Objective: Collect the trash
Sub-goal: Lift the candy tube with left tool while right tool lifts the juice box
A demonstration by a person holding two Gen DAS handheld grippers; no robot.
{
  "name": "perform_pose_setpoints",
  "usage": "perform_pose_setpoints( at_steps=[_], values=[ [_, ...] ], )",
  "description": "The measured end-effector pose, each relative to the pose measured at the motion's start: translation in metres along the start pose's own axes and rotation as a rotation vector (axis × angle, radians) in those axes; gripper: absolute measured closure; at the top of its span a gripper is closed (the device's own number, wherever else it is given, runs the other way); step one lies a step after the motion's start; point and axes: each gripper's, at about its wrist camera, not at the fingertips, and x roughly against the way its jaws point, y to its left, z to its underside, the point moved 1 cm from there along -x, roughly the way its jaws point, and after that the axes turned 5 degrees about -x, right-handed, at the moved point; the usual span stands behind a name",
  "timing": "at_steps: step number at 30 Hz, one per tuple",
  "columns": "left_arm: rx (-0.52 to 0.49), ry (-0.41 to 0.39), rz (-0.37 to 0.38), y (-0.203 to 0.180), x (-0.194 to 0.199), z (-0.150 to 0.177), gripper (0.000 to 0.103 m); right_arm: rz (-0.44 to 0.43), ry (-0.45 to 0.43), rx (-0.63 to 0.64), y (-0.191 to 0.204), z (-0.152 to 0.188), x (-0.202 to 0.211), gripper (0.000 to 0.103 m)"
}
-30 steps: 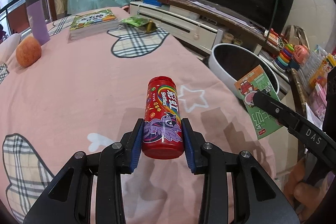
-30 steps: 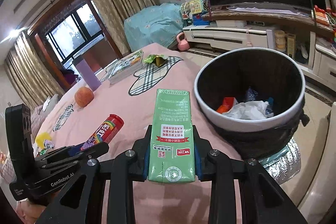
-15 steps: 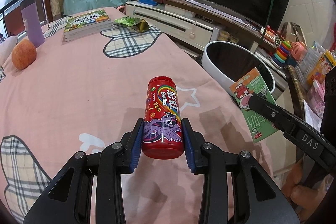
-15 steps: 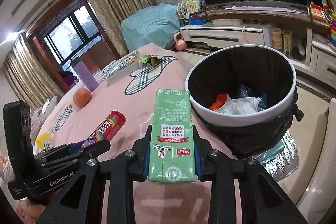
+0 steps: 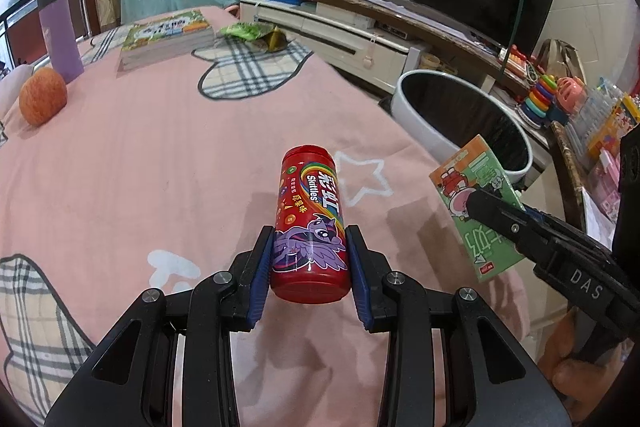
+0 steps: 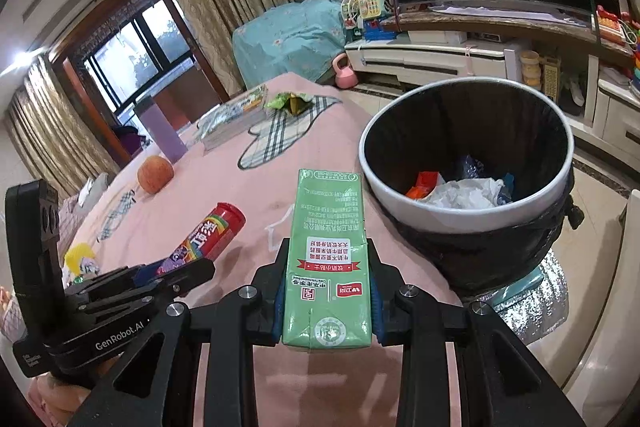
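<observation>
My left gripper (image 5: 309,247) is shut on a red Skittles tube (image 5: 310,215), held above the pink tablecloth (image 5: 140,155). My right gripper (image 6: 326,279) is shut on a green drink carton (image 6: 327,251), held just left of the white-rimmed trash bin (image 6: 472,215), which holds crumpled paper and wrappers. In the left wrist view the carton (image 5: 478,211) and the right gripper's finger (image 5: 504,215) show at the right, in front of the bin (image 5: 424,139). In the right wrist view the tube (image 6: 212,235) and the left gripper (image 6: 160,273) show at lower left.
On the table lie an orange fruit (image 5: 42,101), a purple cup (image 5: 60,35), a stack of books (image 5: 166,37) and a green snack wrapper (image 5: 256,33) at the far edge. A TV cabinet (image 5: 360,39) and toys stand behind the bin. A hand (image 5: 576,379) shows at lower right.
Both views have shifted slightly toward the bin. The tube and the carton stay gripped as before.
</observation>
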Motion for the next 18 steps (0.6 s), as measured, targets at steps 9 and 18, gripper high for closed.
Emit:
perform_pose_setpoints(
  at_steps=[9,18],
  values=[
    [0.025,0.035,0.011,0.013,-0.015,0.013,0.069,0.038,0.061,0.058,0.007,0.013,-0.023,0.071],
    [0.035,0.051,0.019,0.014,-0.019,0.016,0.067,0.044,0.068,0.072,0.008,0.018,-0.018,0.066]
  ],
)
